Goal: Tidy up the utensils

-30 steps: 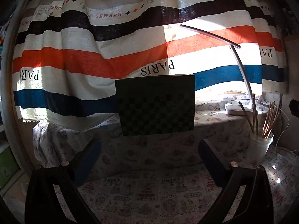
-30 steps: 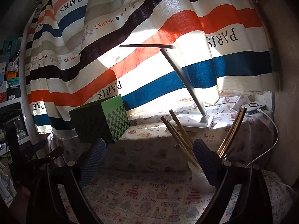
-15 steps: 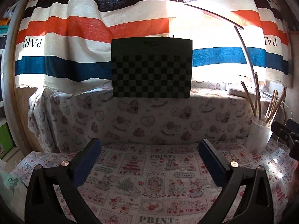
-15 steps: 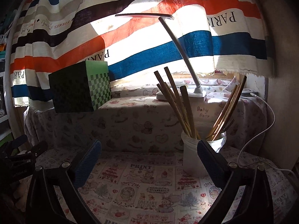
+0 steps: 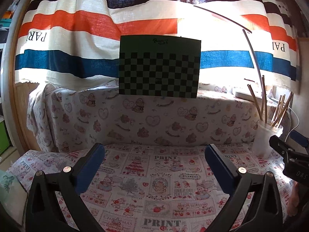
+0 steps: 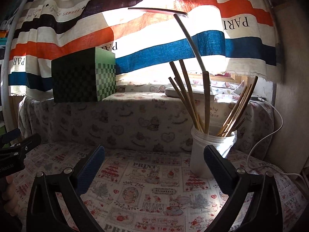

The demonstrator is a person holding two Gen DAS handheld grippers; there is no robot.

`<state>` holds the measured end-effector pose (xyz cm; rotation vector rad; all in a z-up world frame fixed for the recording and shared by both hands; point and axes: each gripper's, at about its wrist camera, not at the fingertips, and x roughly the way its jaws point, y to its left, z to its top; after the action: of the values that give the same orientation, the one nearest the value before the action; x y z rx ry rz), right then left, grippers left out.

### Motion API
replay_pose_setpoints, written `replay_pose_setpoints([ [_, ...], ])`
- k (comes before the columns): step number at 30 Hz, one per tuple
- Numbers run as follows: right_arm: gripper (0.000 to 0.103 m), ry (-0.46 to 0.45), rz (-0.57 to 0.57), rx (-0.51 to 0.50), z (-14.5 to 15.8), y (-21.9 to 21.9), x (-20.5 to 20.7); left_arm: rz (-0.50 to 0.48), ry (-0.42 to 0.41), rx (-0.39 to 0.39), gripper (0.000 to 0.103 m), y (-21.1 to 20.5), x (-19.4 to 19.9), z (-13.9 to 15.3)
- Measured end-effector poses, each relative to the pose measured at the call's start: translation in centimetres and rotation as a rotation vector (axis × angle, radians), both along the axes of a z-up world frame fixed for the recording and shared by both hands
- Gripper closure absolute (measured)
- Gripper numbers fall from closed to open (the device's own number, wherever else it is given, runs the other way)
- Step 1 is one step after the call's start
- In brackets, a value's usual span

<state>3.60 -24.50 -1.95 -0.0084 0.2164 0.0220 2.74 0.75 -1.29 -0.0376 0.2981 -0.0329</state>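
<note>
A striped curtain (image 5: 96, 19) hangs behind the tabletop (image 5: 154, 174) with its printed cloth, which fills far more of both views than a second ago. Left tongs (image 5: 154, 166) and right tongs (image 6: 154, 166) gape, released. Only the right view shows the chopsticks (image 6: 193, 100) in the white jar (image 6: 210, 154) up close; in the left it sits far right.

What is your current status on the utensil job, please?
Left tool open, empty. Right tool open, empty, low near the white jar. Wooden utensils stand in jar, untouched. Lamp arm arches above; white cable beside jar.
</note>
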Motion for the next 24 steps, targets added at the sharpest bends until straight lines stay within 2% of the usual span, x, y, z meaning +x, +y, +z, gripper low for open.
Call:
replay_pose_setpoints([
  [2, 0.000, 0.010, -0.026, -0.011, -0.1, 0.1, 0.1, 0.009, -0.016, 0.025, 0.000, -0.5, -0.5, 0.0],
  [7, 0.000, 0.009, -0.019, -0.011, -0.1, 0.5, -0.2, -0.049, -0.016, 0.044, 0.000, -1.5, -1.2, 0.0],
  [16, 0.000, 0.018, -0.013, -0.006, -0.1, 0.4, -0.2, 0.029, -0.006, 0.044, 0.000, -1.1, -1.1, -0.1],
  [24, 0.000, 0.020, -0.006, -0.007, -0.1, 0.5, -0.1, 0.016, -0.005, 0.050, 0.000, -1.3, -1.1, -0.2],
])
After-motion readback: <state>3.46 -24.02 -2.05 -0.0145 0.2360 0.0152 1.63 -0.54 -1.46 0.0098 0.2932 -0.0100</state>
